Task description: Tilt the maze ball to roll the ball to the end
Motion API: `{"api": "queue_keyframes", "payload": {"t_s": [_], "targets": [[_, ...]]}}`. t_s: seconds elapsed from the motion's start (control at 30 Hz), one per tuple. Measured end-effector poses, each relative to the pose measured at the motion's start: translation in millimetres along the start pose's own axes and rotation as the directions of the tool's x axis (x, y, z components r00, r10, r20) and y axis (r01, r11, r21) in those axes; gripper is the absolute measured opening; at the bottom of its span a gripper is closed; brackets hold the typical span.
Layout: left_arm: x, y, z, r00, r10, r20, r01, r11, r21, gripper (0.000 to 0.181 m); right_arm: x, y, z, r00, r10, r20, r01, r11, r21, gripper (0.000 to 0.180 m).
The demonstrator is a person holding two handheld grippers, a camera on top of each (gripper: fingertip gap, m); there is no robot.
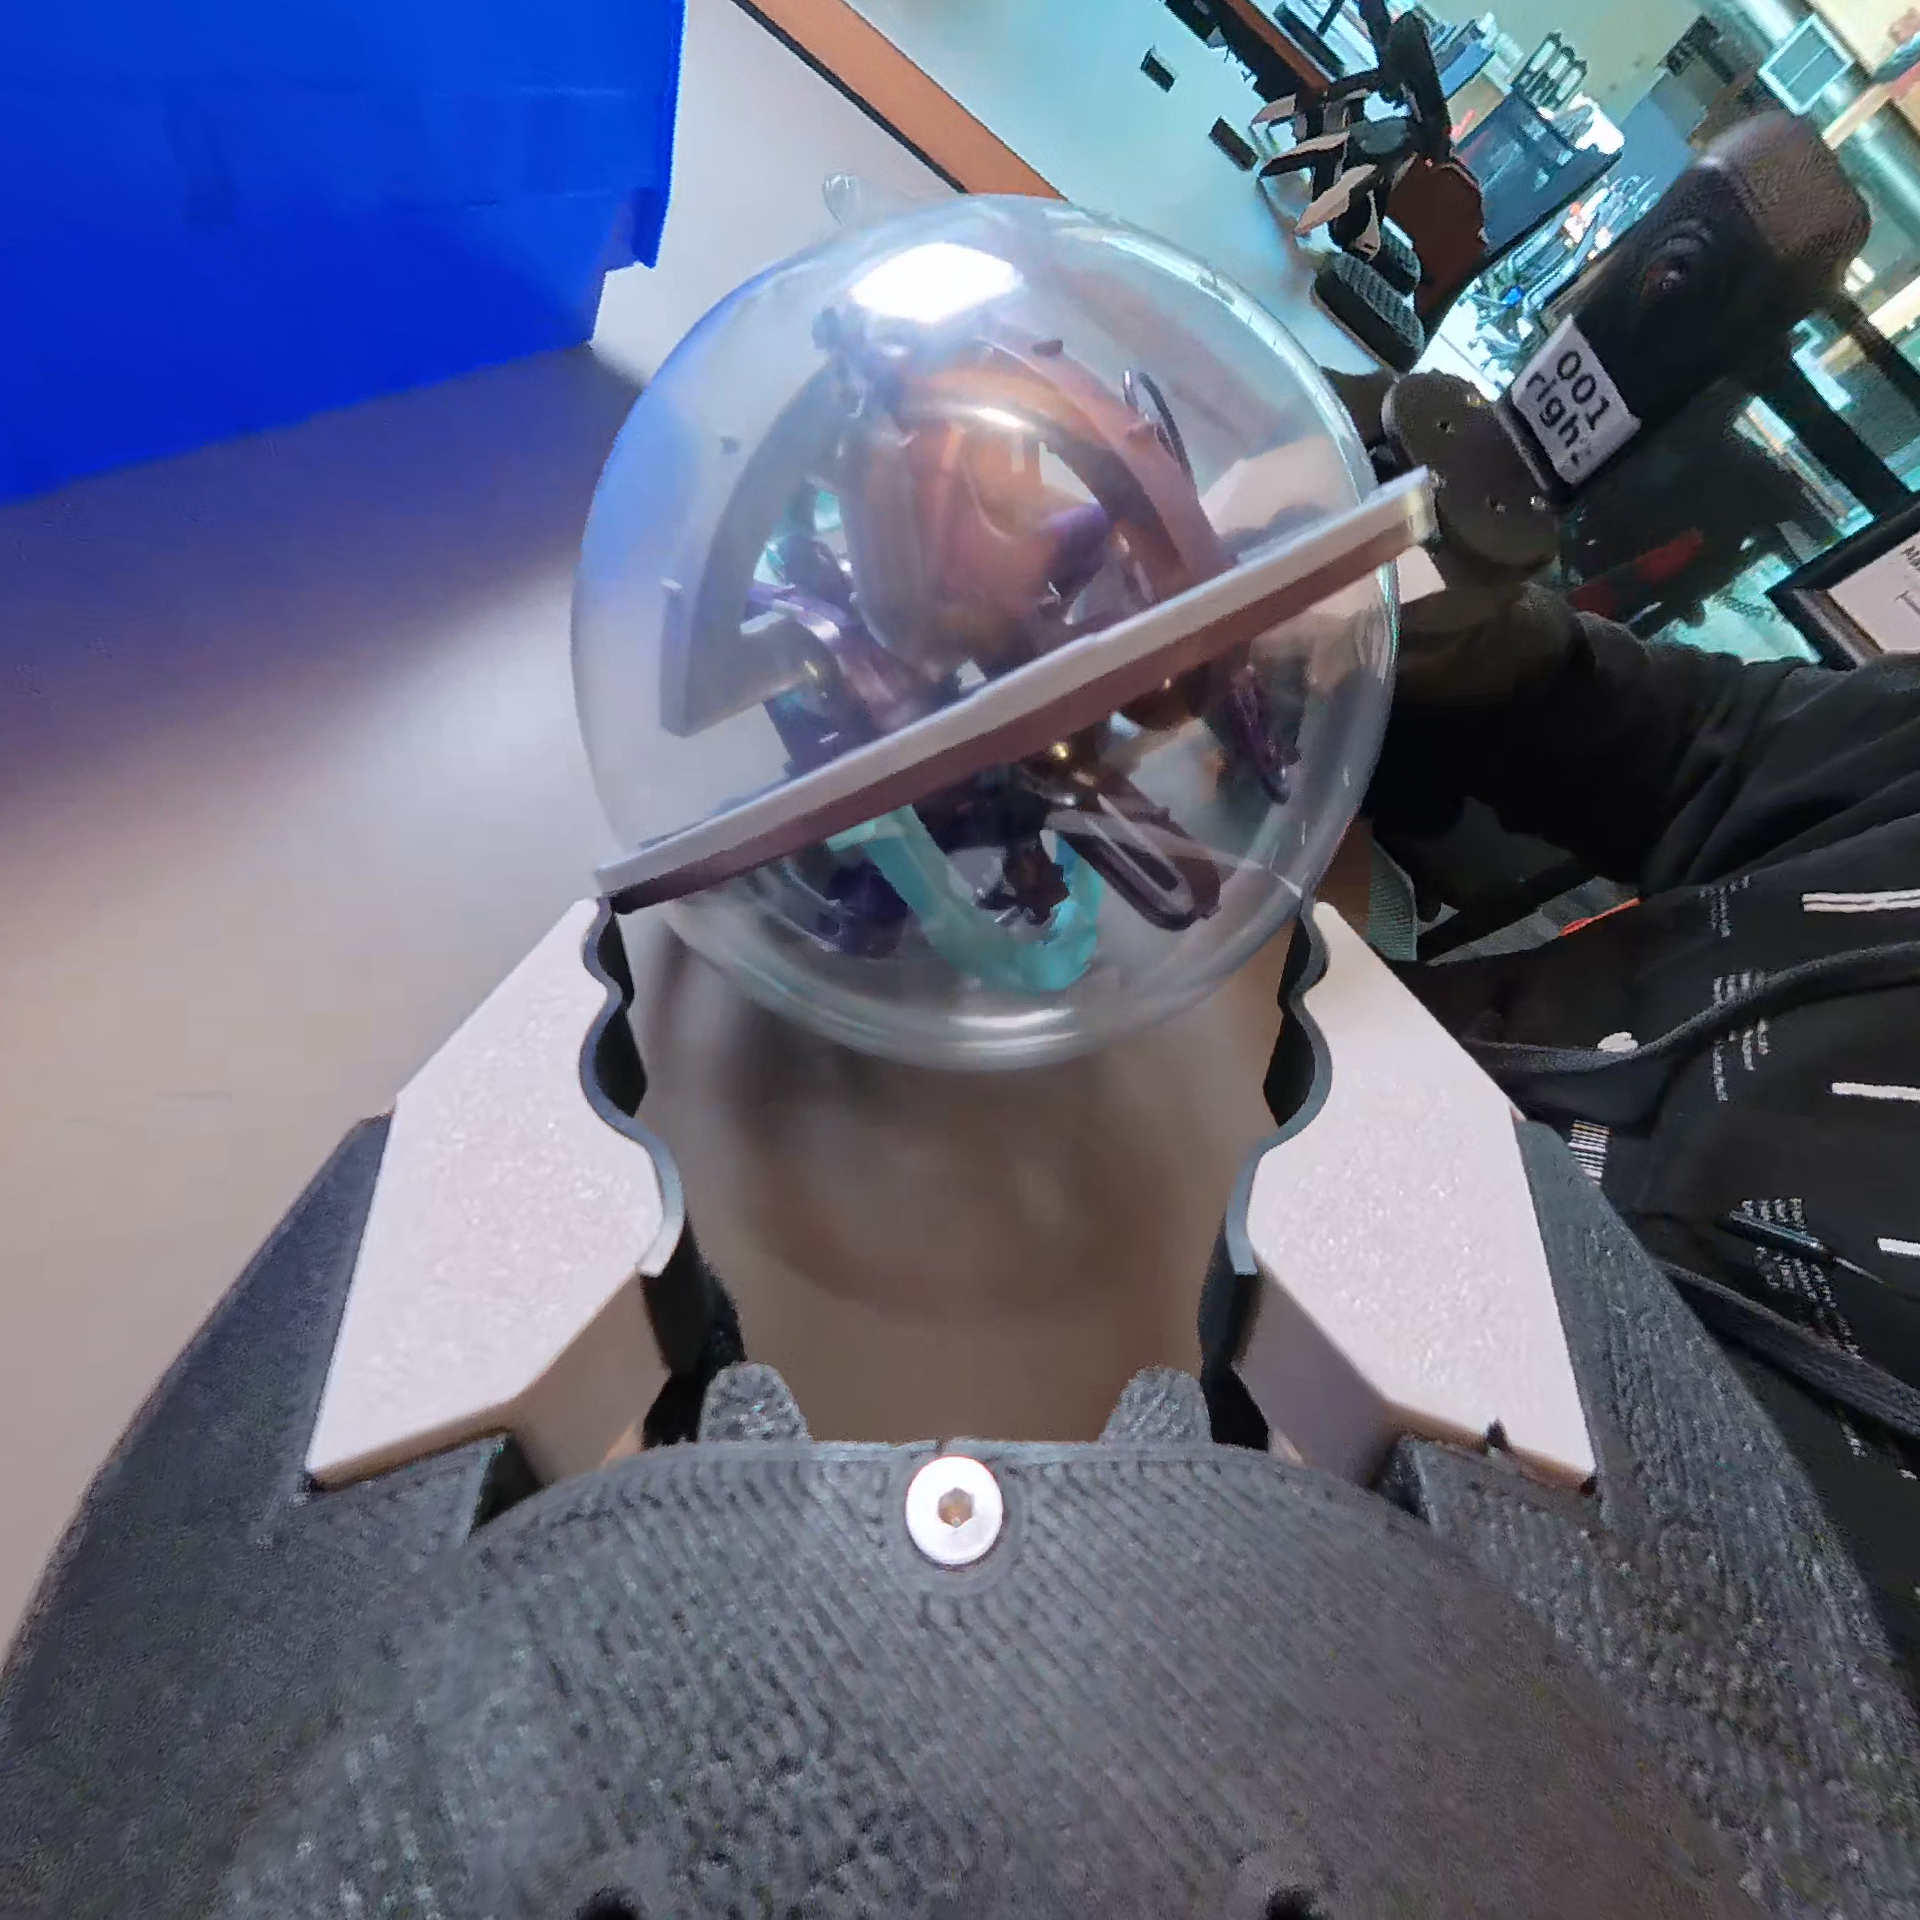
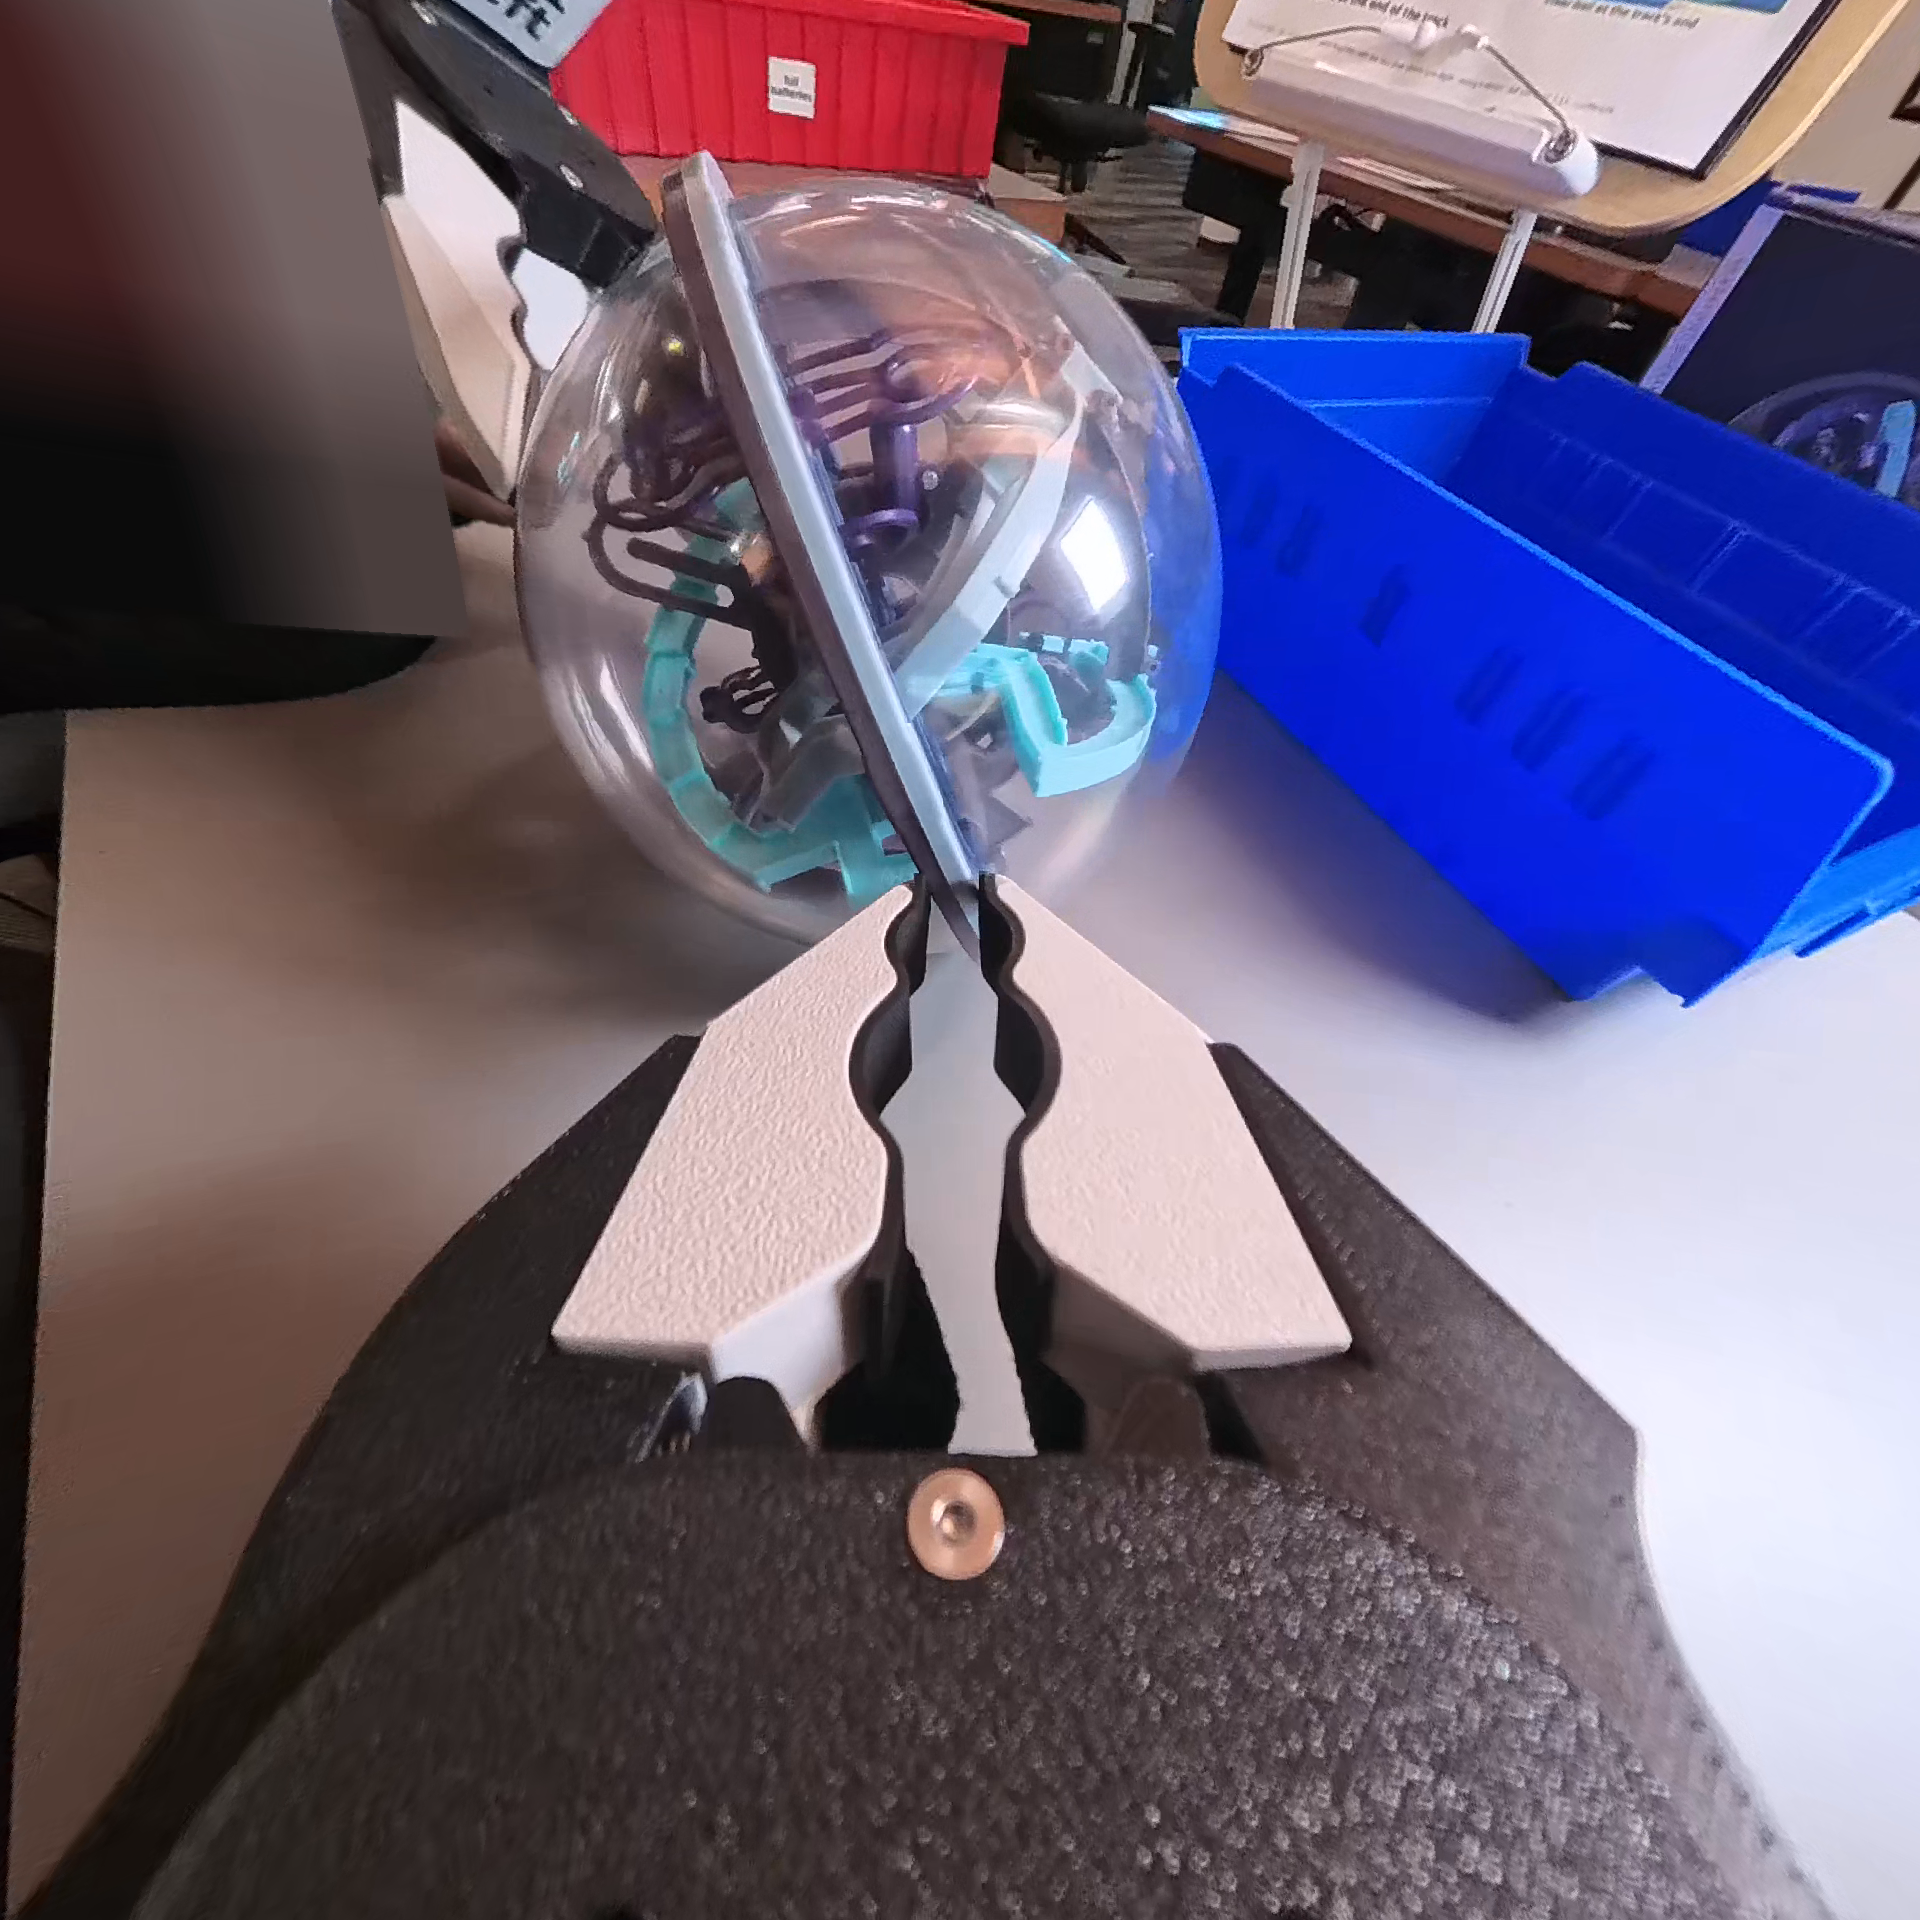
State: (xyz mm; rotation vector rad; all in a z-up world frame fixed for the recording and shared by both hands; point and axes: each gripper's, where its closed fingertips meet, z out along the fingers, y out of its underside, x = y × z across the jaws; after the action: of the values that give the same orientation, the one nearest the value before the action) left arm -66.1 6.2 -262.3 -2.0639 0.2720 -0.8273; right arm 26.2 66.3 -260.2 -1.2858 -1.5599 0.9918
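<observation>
The maze ball (image 1: 987, 623) is a clear sphere with purple, teal and brown tracks inside and a grey rim around its middle. My left gripper (image 1: 956, 914) has its jaws wide, pressed against the lower shell on both sides. My right gripper (image 2: 951, 894) is shut on the edge of the rim and holds the maze ball (image 2: 862, 540) tilted above the white table (image 2: 312, 987). The right gripper also shows in the left wrist view (image 1: 1455, 488), at the rim's far end. The left gripper shows in the right wrist view (image 2: 561, 208), behind the ball. I cannot pick out the small ball inside.
A blue bin (image 2: 1558, 644) stands to the right of the ball and shows in the left wrist view (image 1: 312, 208) too. A red bin (image 2: 810, 83) is at the back. A dark box (image 2: 1818, 343) stands behind the blue bin. A person's dark sleeve (image 1: 1662, 935) is on the right.
</observation>
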Motion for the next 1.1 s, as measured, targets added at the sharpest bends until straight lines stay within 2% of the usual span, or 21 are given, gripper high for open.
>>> {"api": "queue_keyframes", "payload": {"t_s": [0.3, 0.57, 0.73, 1.1], "targets": [[-1.9, 8.8, -0.4, 0.990, 0.131, 0.049, -0.131, 0.991, -0.003, 0.116, 8.4, 1.9, 1.6, 0.999, 0.020, 0.034, -0.020, 1.000, -0.007, 0.007], [-2.4, 6.0, -5.4, 0.984, 0.159, 0.076, -0.161, 0.987, 0.027, 0.110, 9.7, 9.7, 6.2, 0.999, 0.043, 0.030, -0.042, 0.998, -0.041, 0.008], [-5.2, 5.7, -7.5, 0.986, 0.145, 0.080, -0.148, 0.988, 0.038, 0.109, 7.9, 7.3, 9.0, 0.998, 0.055, 0.029, -0.054, 0.998, -0.044, 0.008], [-14.4, -7.5, -7.2, 0.999, 0.035, 0.012, -0.036, 0.996, 0.082, 0.124, 0.9, -8.4, 14.1, 0.997, 0.065, 0.035, -0.063, 0.997, -0.055, 0.006]]}}
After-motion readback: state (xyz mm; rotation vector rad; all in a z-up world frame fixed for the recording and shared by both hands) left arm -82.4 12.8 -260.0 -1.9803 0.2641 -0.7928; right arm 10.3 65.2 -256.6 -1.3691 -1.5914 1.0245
